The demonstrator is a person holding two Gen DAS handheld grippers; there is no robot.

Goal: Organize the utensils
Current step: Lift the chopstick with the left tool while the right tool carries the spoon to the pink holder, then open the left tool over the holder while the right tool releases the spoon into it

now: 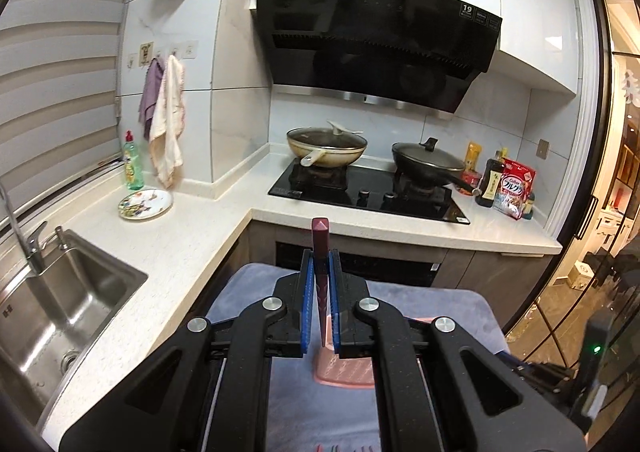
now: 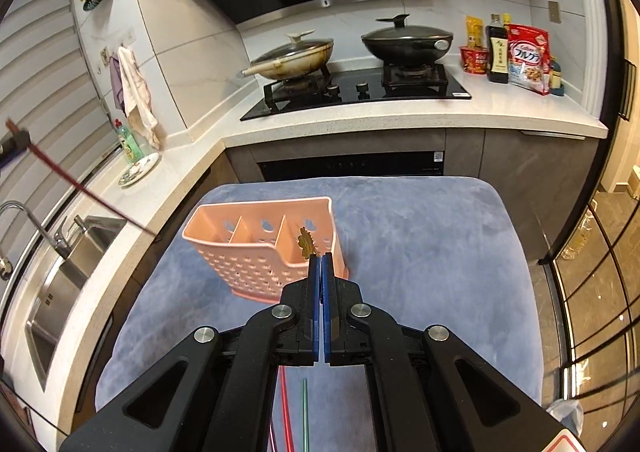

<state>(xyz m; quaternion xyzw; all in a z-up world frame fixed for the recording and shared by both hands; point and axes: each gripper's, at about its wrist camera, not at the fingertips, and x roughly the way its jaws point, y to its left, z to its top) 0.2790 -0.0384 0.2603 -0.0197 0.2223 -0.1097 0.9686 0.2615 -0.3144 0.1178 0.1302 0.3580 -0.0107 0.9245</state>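
A pink perforated utensil caddy (image 2: 256, 248) with three compartments stands on a blue-grey mat (image 2: 420, 252). My right gripper (image 2: 321, 262) is shut on a gold utensil with a flower-shaped end (image 2: 306, 242), held at the caddy's right compartment rim. My left gripper (image 1: 320, 256) is shut on a dark red chopstick (image 1: 320, 252), held upright high above the mat; the caddy (image 1: 344, 368) shows below it. That chopstick (image 2: 80, 184) also appears at the far left of the right wrist view. Red and green chopsticks (image 2: 296, 412) lie on the mat beneath my right gripper.
A steel sink (image 1: 60, 312) with a faucet is at the left. A patterned plate (image 1: 146, 204) and a green soap bottle (image 1: 132, 164) stand on the counter. Two lidded pans (image 1: 328, 146) sit on the stove. Bottles and food packets (image 1: 508, 184) stand at the right.
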